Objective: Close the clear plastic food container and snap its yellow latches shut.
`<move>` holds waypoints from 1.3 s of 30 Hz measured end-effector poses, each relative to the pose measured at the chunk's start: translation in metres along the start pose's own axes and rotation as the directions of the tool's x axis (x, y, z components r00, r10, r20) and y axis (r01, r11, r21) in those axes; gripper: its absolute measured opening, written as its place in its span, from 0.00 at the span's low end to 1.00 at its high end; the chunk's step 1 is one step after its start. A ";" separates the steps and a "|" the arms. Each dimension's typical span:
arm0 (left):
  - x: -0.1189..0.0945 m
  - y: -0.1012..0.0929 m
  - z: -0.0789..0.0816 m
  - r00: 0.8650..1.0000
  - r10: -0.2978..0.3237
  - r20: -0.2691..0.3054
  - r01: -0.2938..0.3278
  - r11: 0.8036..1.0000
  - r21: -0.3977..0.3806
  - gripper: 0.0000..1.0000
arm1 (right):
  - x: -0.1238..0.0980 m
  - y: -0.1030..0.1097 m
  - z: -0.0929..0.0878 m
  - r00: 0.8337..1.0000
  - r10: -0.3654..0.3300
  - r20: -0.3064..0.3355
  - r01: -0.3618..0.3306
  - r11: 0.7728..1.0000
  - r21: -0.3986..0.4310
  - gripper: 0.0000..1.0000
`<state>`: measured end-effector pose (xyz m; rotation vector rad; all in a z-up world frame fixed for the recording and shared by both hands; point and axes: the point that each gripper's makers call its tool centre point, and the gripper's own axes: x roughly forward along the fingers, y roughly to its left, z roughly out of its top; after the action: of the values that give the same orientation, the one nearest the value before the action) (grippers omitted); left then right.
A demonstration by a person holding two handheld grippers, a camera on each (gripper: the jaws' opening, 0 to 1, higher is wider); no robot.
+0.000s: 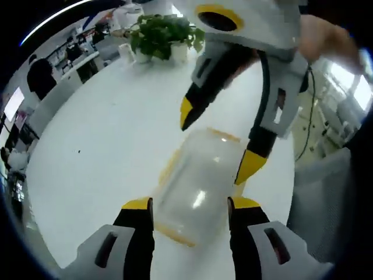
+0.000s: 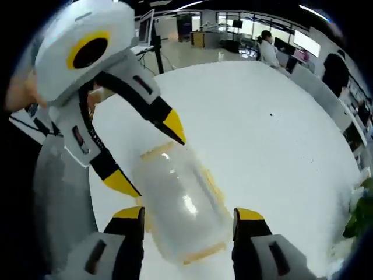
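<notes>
White surface (image 1: 105,134) runs under everything, round and bare around the work, with a potted plant (image 1: 165,35) at its far edge and people at desks beyond. On it lies the clear plastic food container (image 1: 197,184), lid on as far as I can judge, yellow latches (image 1: 224,136) showing at its ends and along one side.

My left hand-held gripper (image 1: 189,211) has its jaws spread, straddling the near end of the container without pinching it. My right hand-held gripper (image 2: 189,220) is likewise spread wide over the opposite end; from the left gripper view I see its jaws apart above the far end, touching nothing that I can be sure of.

Risks as I read them: the container is light and sits on a slick surface, so pressing one latch from a single end may skate it away or tip it. If the lid is not seated evenly, a latch may snap over a raised corner and leave a gap. The blur hides the latch edges, so I could press beside one.
</notes>
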<state>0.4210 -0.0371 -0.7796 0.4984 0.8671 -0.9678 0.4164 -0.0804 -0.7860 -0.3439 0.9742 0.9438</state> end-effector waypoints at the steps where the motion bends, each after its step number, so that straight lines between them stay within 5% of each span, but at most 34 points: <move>1: -0.001 0.003 0.000 1.000 0.018 0.005 -0.018 0.999 -0.032 0.49 | -0.001 -0.005 -0.002 0.999 -0.041 0.007 0.040 0.991 0.131 0.63; 3: -0.001 0.007 -0.001 0.999 0.051 0.006 -0.051 0.994 -0.095 0.48 | -0.003 -0.010 0.000 0.996 -0.086 0.036 0.081 0.989 0.120 0.63; 5: -0.001 0.007 0.000 0.998 0.062 0.024 -0.057 0.986 -0.156 0.47 | -0.004 -0.011 -0.005 0.992 -0.122 0.034 0.113 0.974 0.196 0.62; 6: -0.001 0.006 0.000 0.997 0.066 0.038 -0.057 0.979 -0.196 0.48 | -0.006 -0.013 -0.004 0.988 -0.145 0.061 0.122 0.951 0.283 0.61; 13: -0.002 0.013 -0.001 0.985 0.153 0.082 -0.110 0.917 -0.383 0.45 | -0.016 -0.021 -0.002 0.958 -0.251 0.140 0.160 0.869 0.468 0.59; 17: -0.001 0.012 0.001 0.985 0.154 0.083 -0.114 0.924 -0.366 0.44 | -0.014 -0.021 -0.004 0.958 -0.249 0.140 0.161 0.874 0.458 0.58; 20: -0.004 0.014 0.003 0.980 0.166 0.108 -0.108 0.905 -0.412 0.44 | -0.015 -0.022 -0.005 0.956 -0.245 0.158 0.142 0.865 0.481 0.58; 29: -0.007 0.029 -0.015 0.959 0.220 0.179 -0.068 0.790 -0.609 0.44 | -0.012 -0.033 -0.021 0.933 -0.265 0.244 0.076 0.807 0.586 0.58; 35: -0.003 0.031 -0.030 0.942 0.246 0.229 0.013 0.655 -0.756 0.46 | -0.003 -0.029 -0.032 0.912 -0.273 0.305 0.018 0.771 0.636 0.58; 39: 0.004 0.031 -0.043 0.937 0.268 0.225 0.027 0.586 -0.810 0.50 | 0.003 -0.027 -0.035 0.908 -0.274 0.317 0.012 0.773 0.635 0.60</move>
<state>0.4311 0.0067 -0.8073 -0.3961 0.8544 -0.4085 0.4190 -0.1166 -0.8115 0.3283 0.8121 0.4684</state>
